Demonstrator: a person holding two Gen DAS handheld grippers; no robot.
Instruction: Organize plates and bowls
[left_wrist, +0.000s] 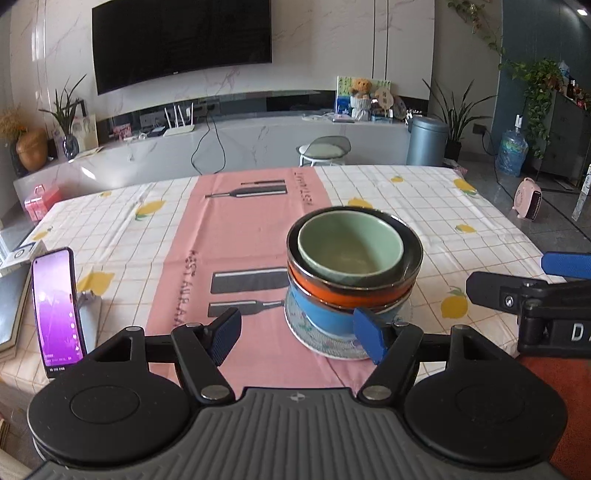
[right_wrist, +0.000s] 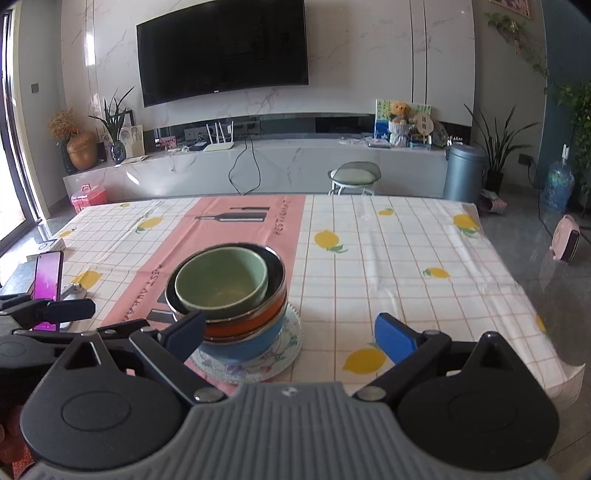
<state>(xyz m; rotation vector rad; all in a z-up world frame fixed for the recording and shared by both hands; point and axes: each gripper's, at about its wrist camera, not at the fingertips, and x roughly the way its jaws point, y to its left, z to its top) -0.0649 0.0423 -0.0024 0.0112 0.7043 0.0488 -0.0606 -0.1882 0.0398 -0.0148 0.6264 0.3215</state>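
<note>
Bowls (left_wrist: 352, 273) are sitting stacked on a plate (left_wrist: 325, 345); both grippers (left_wrist: 297, 334) (right_wrist: 291, 334) are hanging wide, empty; leave it undisturbed.

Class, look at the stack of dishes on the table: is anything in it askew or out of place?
The green bowl sits off-centre in the orange bowl, against one side of its rim. The stack on the plate looks otherwise upright; nothing spilled.

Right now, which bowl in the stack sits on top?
The green bowl, nested inside the steel-rimmed orange bowl; the blue bowl sits lowest, on the patterned plate.
</note>
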